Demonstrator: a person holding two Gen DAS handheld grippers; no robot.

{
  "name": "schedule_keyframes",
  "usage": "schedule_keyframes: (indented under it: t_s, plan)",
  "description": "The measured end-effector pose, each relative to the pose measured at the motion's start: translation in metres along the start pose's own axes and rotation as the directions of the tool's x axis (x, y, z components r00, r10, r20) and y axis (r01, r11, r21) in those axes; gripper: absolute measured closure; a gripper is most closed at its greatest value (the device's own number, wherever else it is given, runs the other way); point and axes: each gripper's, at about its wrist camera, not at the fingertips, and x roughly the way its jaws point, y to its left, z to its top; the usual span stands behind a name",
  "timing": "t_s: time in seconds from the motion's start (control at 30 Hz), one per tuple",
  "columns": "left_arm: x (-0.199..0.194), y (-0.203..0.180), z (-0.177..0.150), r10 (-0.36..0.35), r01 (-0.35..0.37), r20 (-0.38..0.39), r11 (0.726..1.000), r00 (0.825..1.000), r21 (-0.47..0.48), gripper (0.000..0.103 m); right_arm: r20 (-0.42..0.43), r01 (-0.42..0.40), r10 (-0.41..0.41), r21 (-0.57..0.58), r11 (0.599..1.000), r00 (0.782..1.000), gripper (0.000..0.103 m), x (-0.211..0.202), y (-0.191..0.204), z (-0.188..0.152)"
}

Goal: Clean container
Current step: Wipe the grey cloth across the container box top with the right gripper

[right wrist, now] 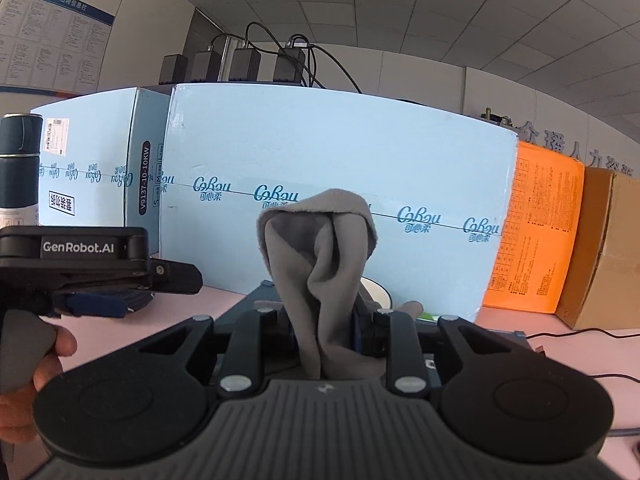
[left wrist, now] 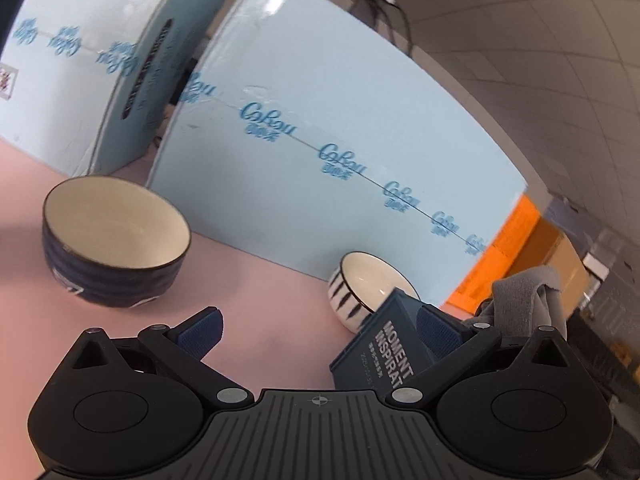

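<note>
Bare pink surface [left wrist: 256, 280] lies open between the dark bowl [left wrist: 116, 240] at left and the small striped bowl [left wrist: 366, 284] at right. Far behind both, large light-blue boxes [left wrist: 320, 152] wall off the back. At near right, a dark blue box [left wrist: 380, 356] blocks that side, just before the striped bowl.

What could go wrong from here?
1. The left gripper is wide open, with one pad beside the dark blue container but no visible clamp; wiping may shove it into the striped bowl.
2. The grey cloth held by the right gripper hides that container from the right wrist camera.
</note>
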Motion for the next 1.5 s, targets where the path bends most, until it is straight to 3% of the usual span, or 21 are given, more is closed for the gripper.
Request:
schedule_keyframes:
  t_s: [0.07,0.17,0.3,0.47,0.7,0.8,0.93,1.23,1.5]
  plan:
    - [-0.004,-0.004,-0.002,-0.046,0.046,0.007,0.996,0.999,0.071,0.000,-0.006,0.034,-0.034,0.001,0.999,0.999,0.076,-0.006,-0.011,-0.003]
    - [-0.008,-0.014,-0.006,-0.138,0.144,-0.043,0.974,0.989,0.174,0.000,-0.020,0.093,-0.093,0.008,0.996,0.995,0.076,-0.014,-0.031,-0.006]
    - [-0.012,-0.036,-0.023,-0.147,0.146,-0.026,0.918,0.989,0.369,0.000,-0.038,0.162,-0.161,0.020,0.987,0.986,0.076,-0.020,-0.052,-0.010]
    - [-0.006,-0.052,-0.037,-0.122,0.139,-0.065,0.864,0.990,0.485,0.000,-0.050,0.187,-0.185,0.045,0.981,0.982,0.073,-0.021,-0.064,-0.013]
    - [-0.005,-0.058,-0.045,-0.159,0.187,-0.098,0.840,0.982,0.509,0.001,-0.035,0.196,-0.194,0.037,0.980,0.980,0.067,-0.021,-0.057,-0.018]
    - [-0.004,-0.056,-0.045,-0.160,0.197,-0.117,0.843,0.980,0.500,0.021,-0.036,0.200,-0.199,0.028,0.979,0.979,0.067,-0.020,-0.057,-0.018]
    - [-0.010,-0.062,-0.051,-0.212,0.254,-0.138,0.811,0.967,0.527,0.051,-0.033,0.201,-0.200,0.032,0.979,0.979,0.067,-0.021,-0.056,-0.019]
    - [-0.010,-0.064,-0.054,-0.206,0.248,-0.139,0.804,0.969,0.540,0.051,0.004,0.043,-0.043,-0.044,0.998,0.999,0.075,-0.017,-0.015,-0.009]
    - [-0.010,-0.066,-0.055,-0.200,0.242,-0.136,0.801,0.970,0.548,0.051,-0.027,-0.080,0.078,-0.113,0.990,0.997,0.075,0.009,0.015,0.006]
